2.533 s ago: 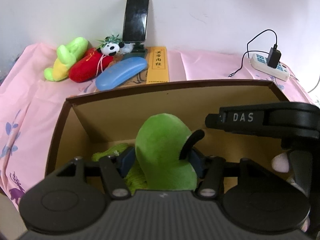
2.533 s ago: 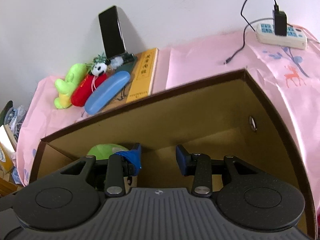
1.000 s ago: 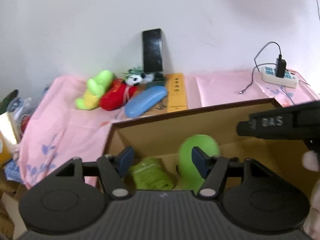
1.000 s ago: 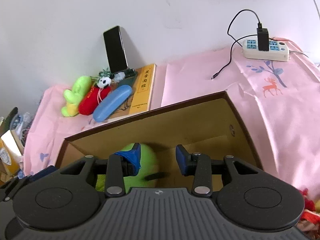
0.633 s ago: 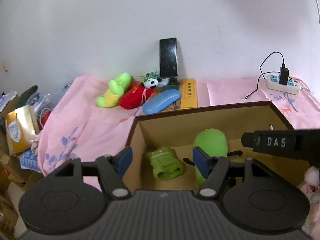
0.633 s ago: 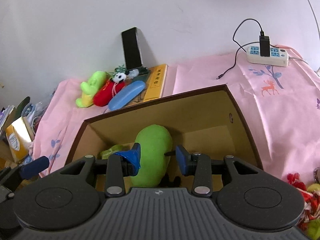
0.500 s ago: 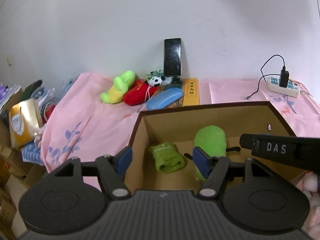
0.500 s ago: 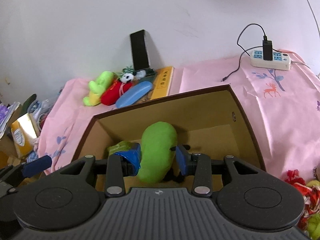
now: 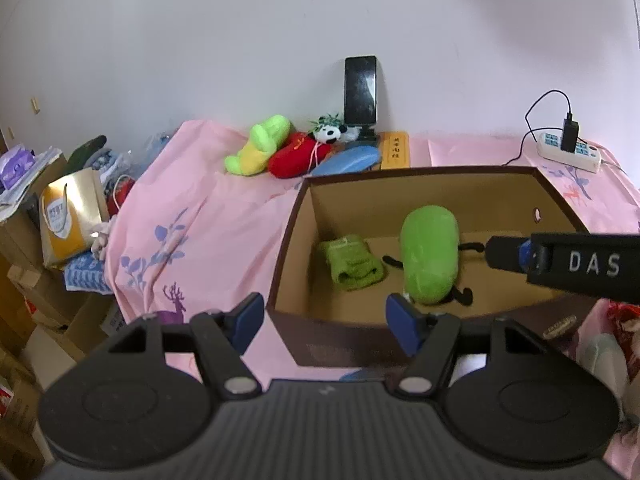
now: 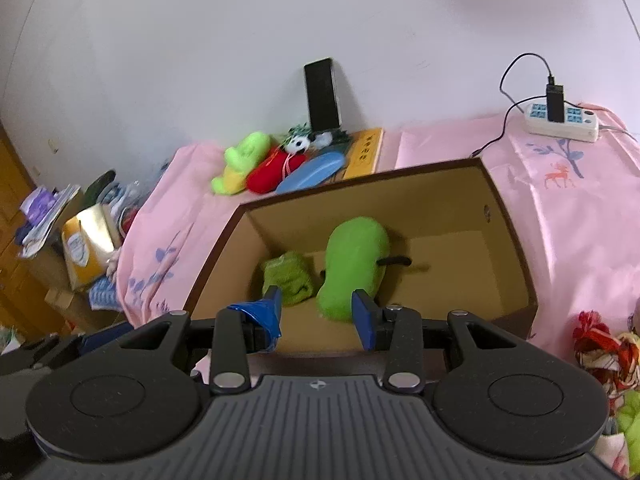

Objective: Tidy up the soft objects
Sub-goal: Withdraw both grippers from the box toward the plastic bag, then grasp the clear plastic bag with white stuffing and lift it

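A brown cardboard box (image 9: 420,172) (image 10: 360,184) sits on the pink cloth. Inside lie a green bean-shaped plush with black limbs (image 9: 430,252) (image 10: 354,268) and a folded green cloth (image 9: 352,262) (image 10: 288,278). My left gripper (image 9: 326,318) is open and empty, held above the box's near left corner. My right gripper (image 10: 318,310) is open and empty above the box's near edge; its side shows at the right of the left wrist view (image 9: 568,264). Soft toys lie near the right edge (image 10: 596,340).
Against the back wall are a green-yellow plush (image 9: 258,146), a red plush with a panda (image 9: 298,152), a blue case (image 9: 348,160), a yellow book (image 9: 396,150) and an upright phone (image 9: 360,94). A power strip (image 9: 568,154) lies back right. Bags and boxes (image 9: 68,216) stand left.
Both grippers have pulled back and up from the box. The green plush, held by the left gripper 2.5 s ago, now lies released inside the box.
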